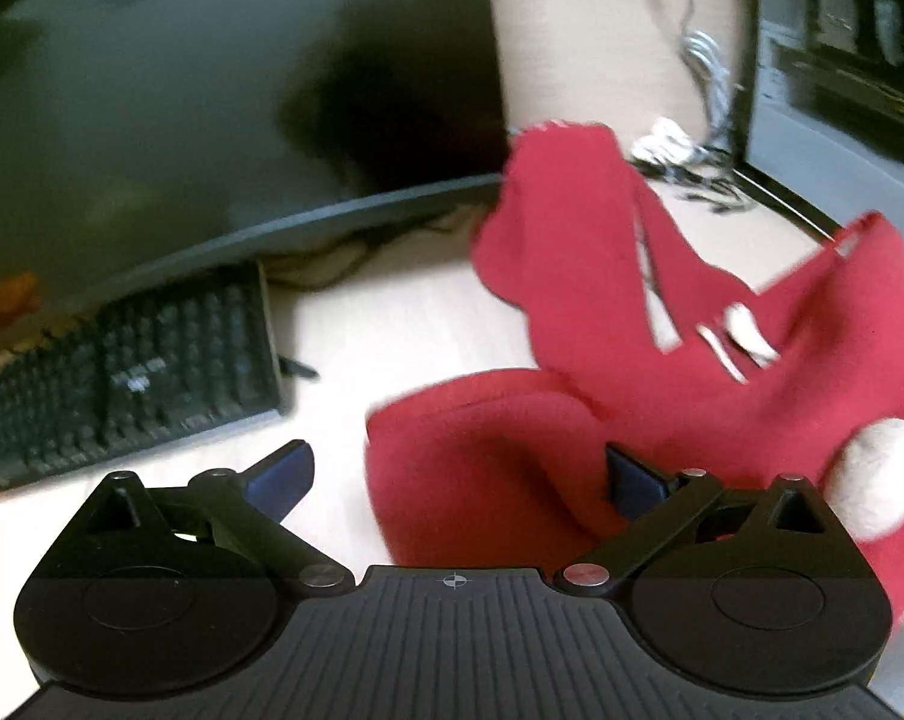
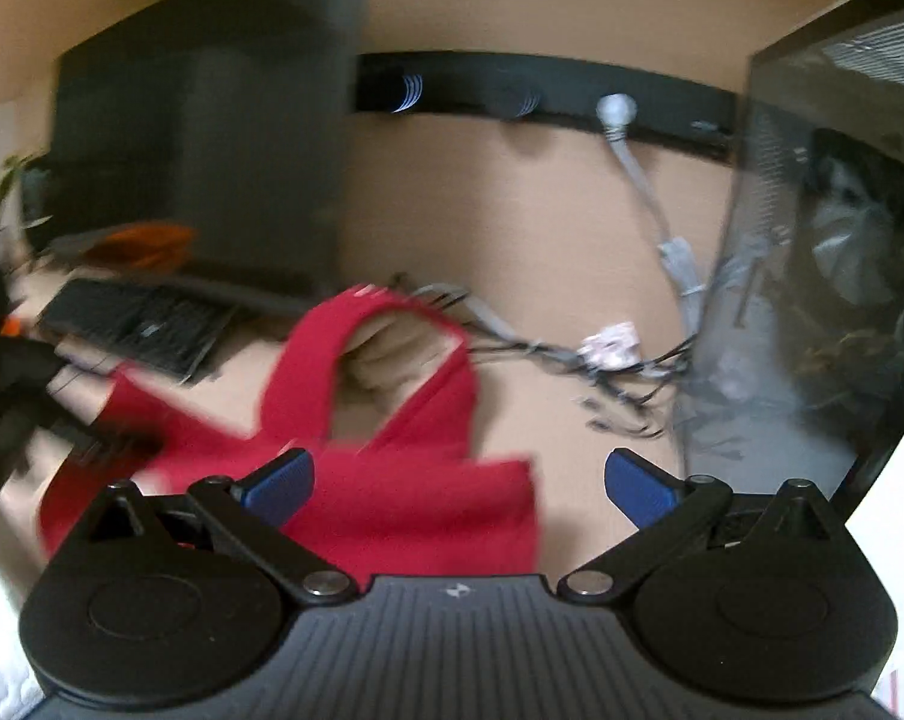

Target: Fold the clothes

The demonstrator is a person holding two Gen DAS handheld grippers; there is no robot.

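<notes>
A red sleeveless top lies crumpled on the pale desk, its shoulder straps raised toward the back. It has a white round patch at the right. My left gripper is open just above its near part. Cloth lies between the blue fingertips, which do not press on it. In the right wrist view the same top lies under and ahead of my right gripper, its straps forming a loop. That gripper is wide open with nothing clamped. Both views are motion-blurred.
A black keyboard and a dark monitor stand at the back left. Loose cables and a small white object lie behind the top. A dark computer case stands at the right. A dark blurred shape sits at the left edge.
</notes>
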